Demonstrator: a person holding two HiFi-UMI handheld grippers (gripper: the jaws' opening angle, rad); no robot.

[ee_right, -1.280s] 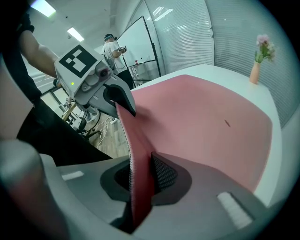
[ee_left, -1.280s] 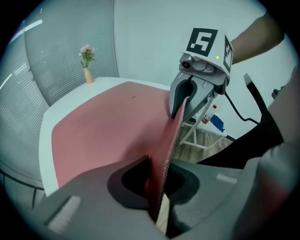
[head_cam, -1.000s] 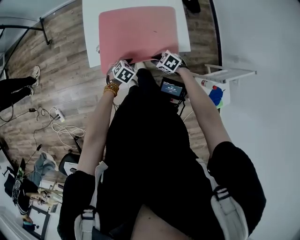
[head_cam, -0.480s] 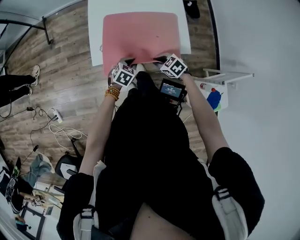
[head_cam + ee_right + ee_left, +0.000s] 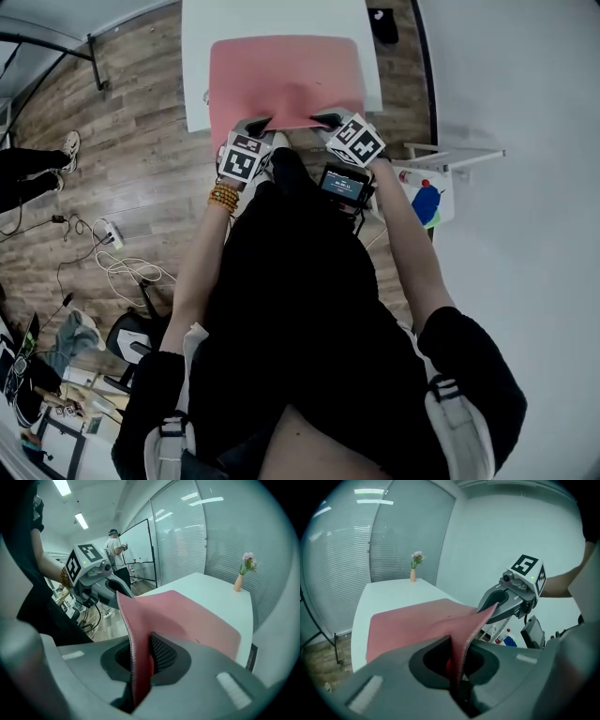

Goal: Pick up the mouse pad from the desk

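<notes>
A large pink mouse pad lies on the white desk, its near edge lifted and curled up. My left gripper is shut on the pad's near left corner, and my right gripper is shut on its near right corner. In the left gripper view the pink mouse pad runs edge-on into the closed jaws, with the right gripper pinching the far corner. From the right gripper view the pad rises between the jaws, and the left gripper holds the other corner.
A small vase with a flower stands at the desk's far end. A dark object sits at the desk's back right corner. Cables lie on the wooden floor at left. A white rack stands to the right. A person stands by a whiteboard.
Both grippers have drawn back toward the person with the pad's near edge, which now stands higher off the desk.
</notes>
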